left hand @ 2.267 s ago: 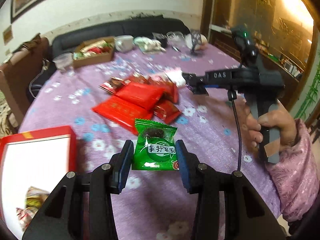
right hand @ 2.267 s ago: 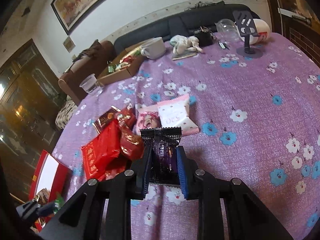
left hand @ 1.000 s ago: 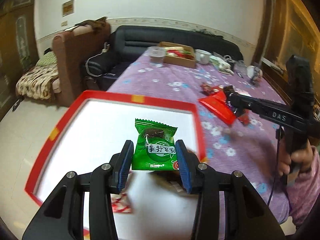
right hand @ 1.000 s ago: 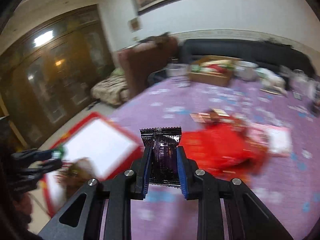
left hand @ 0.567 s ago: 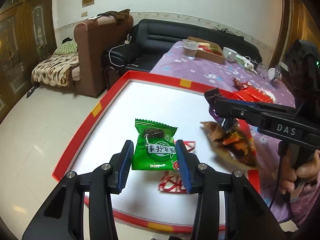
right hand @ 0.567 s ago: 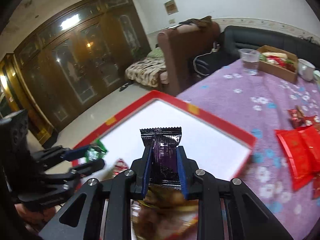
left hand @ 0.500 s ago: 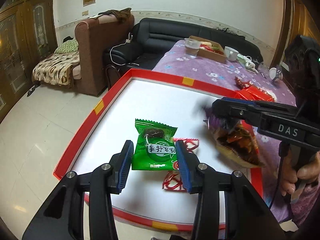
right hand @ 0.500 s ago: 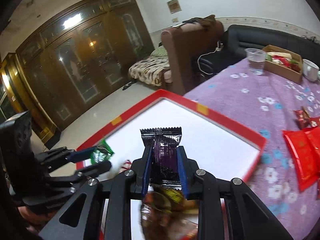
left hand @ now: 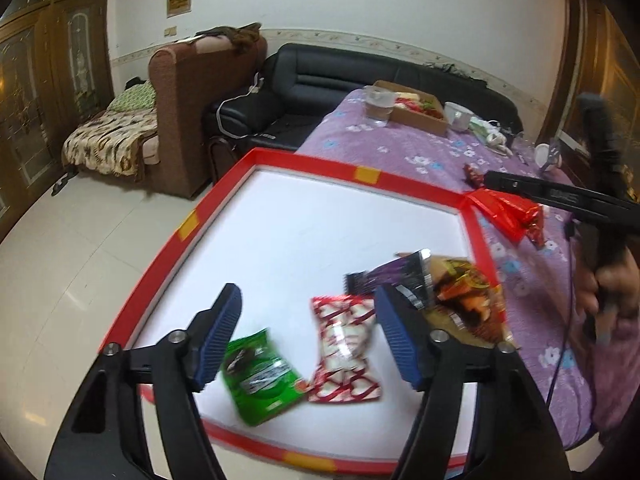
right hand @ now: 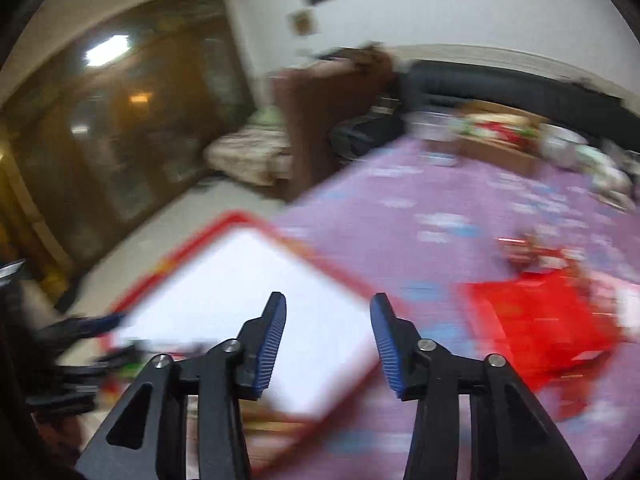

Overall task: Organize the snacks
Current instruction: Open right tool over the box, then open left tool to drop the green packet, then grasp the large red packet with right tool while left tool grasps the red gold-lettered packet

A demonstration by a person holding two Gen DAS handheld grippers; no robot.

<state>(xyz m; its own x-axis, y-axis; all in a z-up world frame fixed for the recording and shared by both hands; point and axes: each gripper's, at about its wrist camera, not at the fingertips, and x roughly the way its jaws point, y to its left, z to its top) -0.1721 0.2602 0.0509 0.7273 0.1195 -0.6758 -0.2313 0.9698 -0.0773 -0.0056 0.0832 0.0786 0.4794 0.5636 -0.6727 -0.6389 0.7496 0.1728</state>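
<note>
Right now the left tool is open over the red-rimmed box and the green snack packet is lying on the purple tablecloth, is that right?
Not quite. The left tool is opening over the red-rimmed box, but the green snack packet lies inside that box on its white floor, beside a red and white packet, not on the tablecloth. The left wrist view shows it.

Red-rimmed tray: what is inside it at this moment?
Four snack packets lie in the tray: a green packet, a red-and-white packet, a purple packet and a brown-orange packet. The left gripper's fingers hide part of the near area.

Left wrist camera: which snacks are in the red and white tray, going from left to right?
green packet → red-and-white packet → purple packet → brown packet, at the right edge of the tray.
</note>
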